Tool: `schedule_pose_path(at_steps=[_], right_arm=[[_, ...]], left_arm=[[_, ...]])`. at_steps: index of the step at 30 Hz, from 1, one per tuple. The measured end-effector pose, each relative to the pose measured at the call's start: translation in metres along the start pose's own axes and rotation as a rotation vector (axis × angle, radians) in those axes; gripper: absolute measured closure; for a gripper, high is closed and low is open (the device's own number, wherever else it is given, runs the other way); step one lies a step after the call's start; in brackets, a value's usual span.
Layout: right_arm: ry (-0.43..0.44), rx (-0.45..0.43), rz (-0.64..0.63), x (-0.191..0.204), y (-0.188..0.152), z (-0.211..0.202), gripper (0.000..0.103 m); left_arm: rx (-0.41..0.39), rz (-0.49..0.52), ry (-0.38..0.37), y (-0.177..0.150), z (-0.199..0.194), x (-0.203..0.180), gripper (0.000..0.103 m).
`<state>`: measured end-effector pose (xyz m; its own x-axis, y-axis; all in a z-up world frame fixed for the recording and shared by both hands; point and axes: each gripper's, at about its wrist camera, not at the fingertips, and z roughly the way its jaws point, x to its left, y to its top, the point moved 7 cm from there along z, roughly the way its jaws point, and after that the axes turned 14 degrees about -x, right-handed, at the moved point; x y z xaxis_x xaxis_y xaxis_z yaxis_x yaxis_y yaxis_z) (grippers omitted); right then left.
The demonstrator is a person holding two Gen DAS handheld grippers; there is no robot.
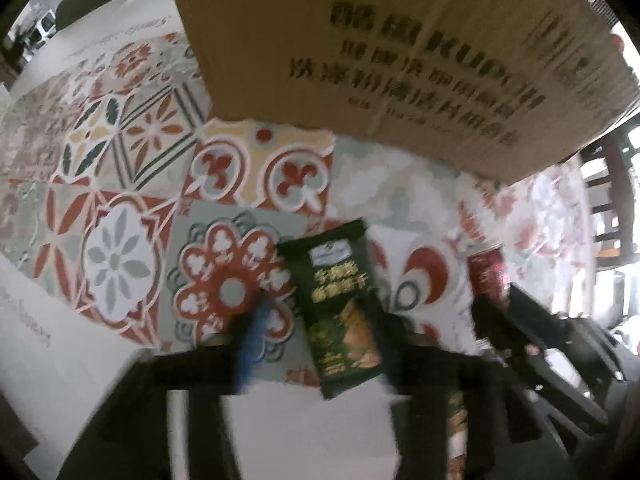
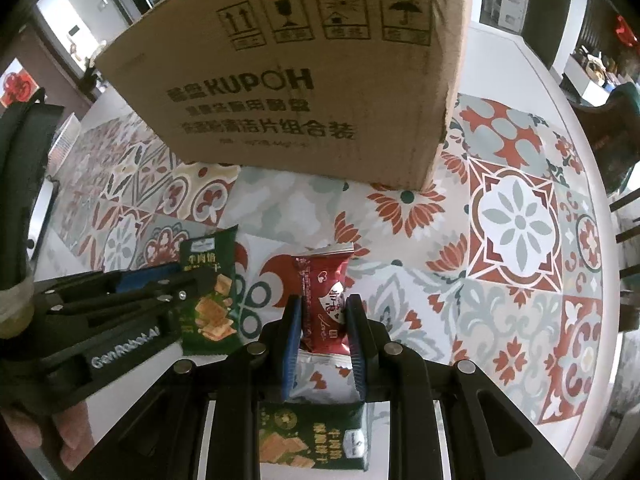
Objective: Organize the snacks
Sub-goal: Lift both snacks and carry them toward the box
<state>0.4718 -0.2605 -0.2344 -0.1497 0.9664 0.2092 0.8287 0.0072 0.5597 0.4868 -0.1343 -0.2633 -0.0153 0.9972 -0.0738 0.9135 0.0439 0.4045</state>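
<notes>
My left gripper (image 1: 320,344) holds a dark green cracker packet (image 1: 340,304) above the tiled tablecloth; the view is blurred. It also shows in the right wrist view, where the left gripper (image 2: 176,280) is shut on the green packet (image 2: 208,300). My right gripper (image 2: 322,320) is shut on a red snack packet (image 2: 324,300), also visible at the right in the left wrist view (image 1: 488,272). Another green packet (image 2: 316,436) lies under the right gripper. A large cardboard box (image 2: 304,68) stands behind on the table.
The round table (image 2: 520,216) carries a patterned cloth of red, grey and green tiles. The cardboard box (image 1: 400,52) fills the far side. Chairs (image 2: 612,128) stand at the table's right edge. A white packet (image 2: 316,368) lies below the red one.
</notes>
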Motion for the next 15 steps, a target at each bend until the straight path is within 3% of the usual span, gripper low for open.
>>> schedule_pose_path(at_steps=[2,5,10,15], right_arm=[[-0.006,-0.001,0.012,-0.001,-0.002,-0.002,0.080],[-0.019,-0.001,0.035,-0.007,-0.005,-0.004,0.080],[-0.028,0.010,0.065,-0.016,-0.013,-0.005,0.080],[-0.031,0.004,0.103,-0.024,-0.017,-0.007,0.080]], left_arm=[[0.020,-0.007,-0.013,-0.004,0.004,0.000,0.038],[0.004,-0.004,0.021,-0.011,0.006,0.000,0.029],[0.013,0.028,0.081,-0.015,0.013,-0.015,0.023],[-0.011,0.054,0.063,-0.018,0.016,-0.022,0.027]])
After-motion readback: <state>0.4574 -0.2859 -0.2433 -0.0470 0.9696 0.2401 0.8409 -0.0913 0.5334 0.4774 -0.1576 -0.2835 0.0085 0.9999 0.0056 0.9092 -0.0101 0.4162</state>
